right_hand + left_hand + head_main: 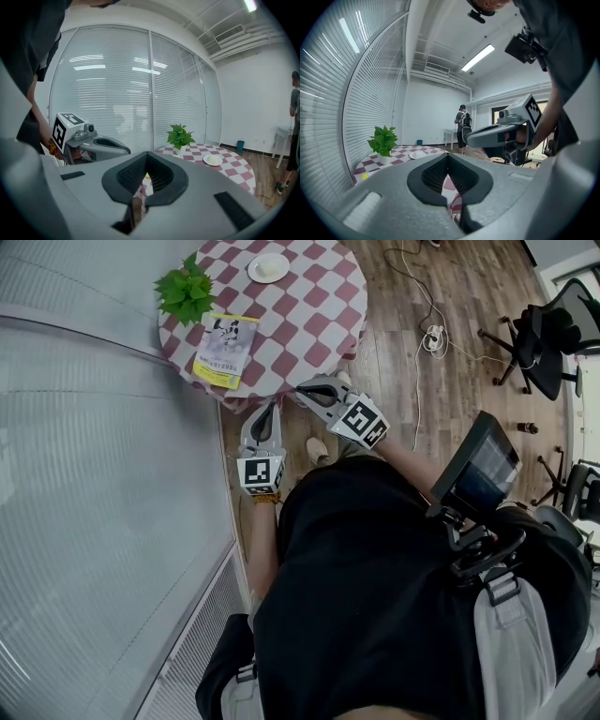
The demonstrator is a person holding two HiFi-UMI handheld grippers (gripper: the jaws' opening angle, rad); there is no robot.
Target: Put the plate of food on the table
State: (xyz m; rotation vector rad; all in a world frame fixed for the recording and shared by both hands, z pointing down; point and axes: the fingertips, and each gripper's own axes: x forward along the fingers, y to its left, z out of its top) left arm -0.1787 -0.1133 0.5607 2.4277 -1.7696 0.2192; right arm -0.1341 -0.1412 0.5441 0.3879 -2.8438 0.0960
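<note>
Left tongs [272, 409] and right tongs [302, 388] are clenched and empty at the near edge of the tabletop [309, 329]. The plate of food [268, 267] already rests on it at frame top, straight beyond the left tongs.

I am standing on a wood floor [469, 296], and a long window wall [94, 484] with lowered blinds is running along my left. A round table [319, 324] in a checked cloth is standing just ahead. A black office chair [539, 343] is sitting far right. A strip light [478, 57] is glowing on the white ceiling.
</note>
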